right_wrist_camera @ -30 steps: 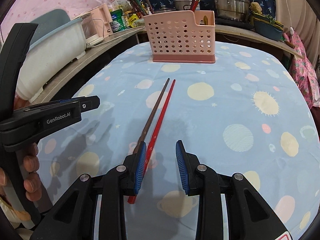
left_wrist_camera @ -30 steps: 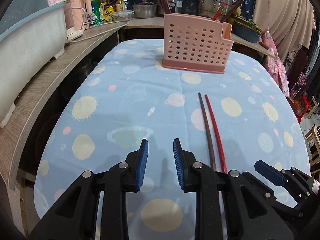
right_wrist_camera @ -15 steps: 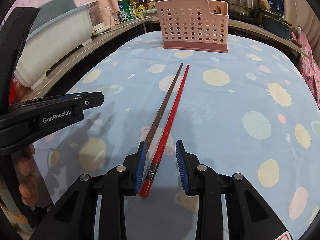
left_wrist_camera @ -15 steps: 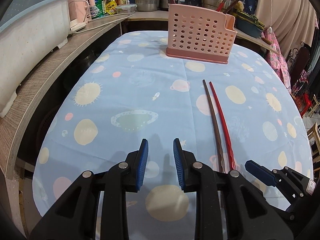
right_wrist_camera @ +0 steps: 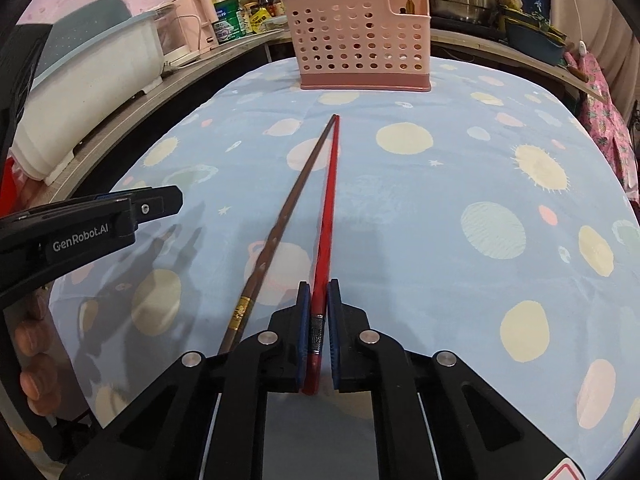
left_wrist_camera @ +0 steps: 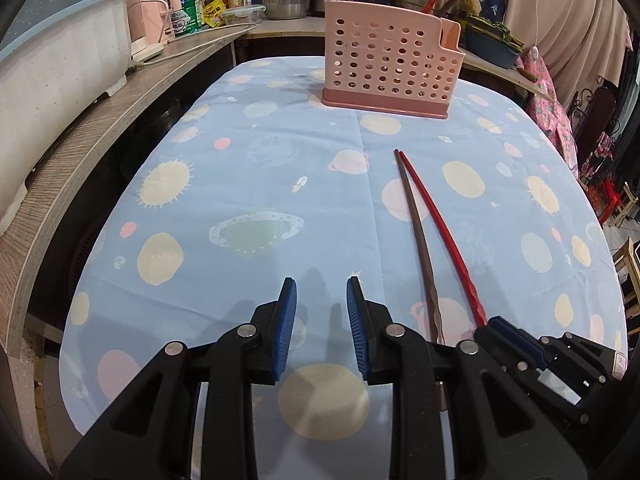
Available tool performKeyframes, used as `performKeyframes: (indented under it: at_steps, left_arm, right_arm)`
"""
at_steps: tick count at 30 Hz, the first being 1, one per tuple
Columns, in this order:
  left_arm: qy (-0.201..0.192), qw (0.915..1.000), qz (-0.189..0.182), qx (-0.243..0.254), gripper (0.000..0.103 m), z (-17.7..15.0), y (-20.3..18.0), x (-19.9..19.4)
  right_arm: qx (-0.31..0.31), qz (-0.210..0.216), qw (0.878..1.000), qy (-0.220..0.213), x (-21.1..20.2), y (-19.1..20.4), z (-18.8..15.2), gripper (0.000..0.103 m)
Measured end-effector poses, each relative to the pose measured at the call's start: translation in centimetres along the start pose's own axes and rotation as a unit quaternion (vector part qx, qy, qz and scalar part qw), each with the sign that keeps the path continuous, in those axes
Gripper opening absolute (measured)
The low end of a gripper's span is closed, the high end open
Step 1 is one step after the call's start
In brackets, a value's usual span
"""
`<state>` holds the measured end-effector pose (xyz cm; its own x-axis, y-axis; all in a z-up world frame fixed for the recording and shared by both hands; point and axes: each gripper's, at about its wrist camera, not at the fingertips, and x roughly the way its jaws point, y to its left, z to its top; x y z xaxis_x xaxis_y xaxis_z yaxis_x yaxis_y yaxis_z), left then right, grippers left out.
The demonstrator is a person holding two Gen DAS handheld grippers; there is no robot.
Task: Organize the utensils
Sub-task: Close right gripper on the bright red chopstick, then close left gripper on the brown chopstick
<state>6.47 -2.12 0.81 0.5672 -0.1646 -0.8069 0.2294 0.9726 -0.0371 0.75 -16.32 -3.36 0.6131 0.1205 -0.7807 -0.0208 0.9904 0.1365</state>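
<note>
Open tablecloth (right_wrist_camera: 460, 184) leads to the pink basket (right_wrist_camera: 362, 46), unobstructed.

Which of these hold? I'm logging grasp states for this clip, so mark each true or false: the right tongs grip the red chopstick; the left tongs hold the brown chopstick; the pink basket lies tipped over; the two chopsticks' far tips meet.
1. The right tongs grip the red chopstick. True.
2. The left tongs hold the brown chopstick. False: they are open and empty.
3. The pink basket lies tipped over. False: it stands upright.
4. The chopsticks' far tips meet. True.
</note>
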Motion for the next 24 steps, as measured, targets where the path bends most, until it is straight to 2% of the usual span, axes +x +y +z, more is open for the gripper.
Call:
performKeyframes:
  at_steps: [3, 8, 10, 15, 24]
  left_arm:
    - [0.001, 1.0000, -0.001, 0.004, 0.025, 0.0, -0.3, 0.1]
    - [0.002, 0.9999, -0.006, 0.012, 0.035, -0.1, -1.3, 0.2]
    - [0.005, 0.9998, -0.010, 0.018, 0.036, -0.1, -1.7, 0.2]
    - [0.012, 0.9993, -0.019, 0.030, 0.049, -0.5, -3.0, 0.5]
    - [0.030, 0.9978, -0.030, 0.052, 0.052, -1.5, -5.1, 1.2]
  right_arm:
    - [0.007, -0.009, 1.000, -0.002, -0.2, -0.8, -0.1, 0.007]
    - [0.021, -0.022, 1.000, -0.006, -0.6, -2.3, -0.1, 0.007]
    - [0.028, -0.027, 0.999, -0.007, -0.7, -3.0, -0.1, 0.007]
    - [0.041, -0.033, 0.999, -0.010, -0.9, -4.3, -0.2, 0.007]
    - [0.044, -0.030, 0.998, -0.013, -1.1, -4.7, -0.3, 0.007]
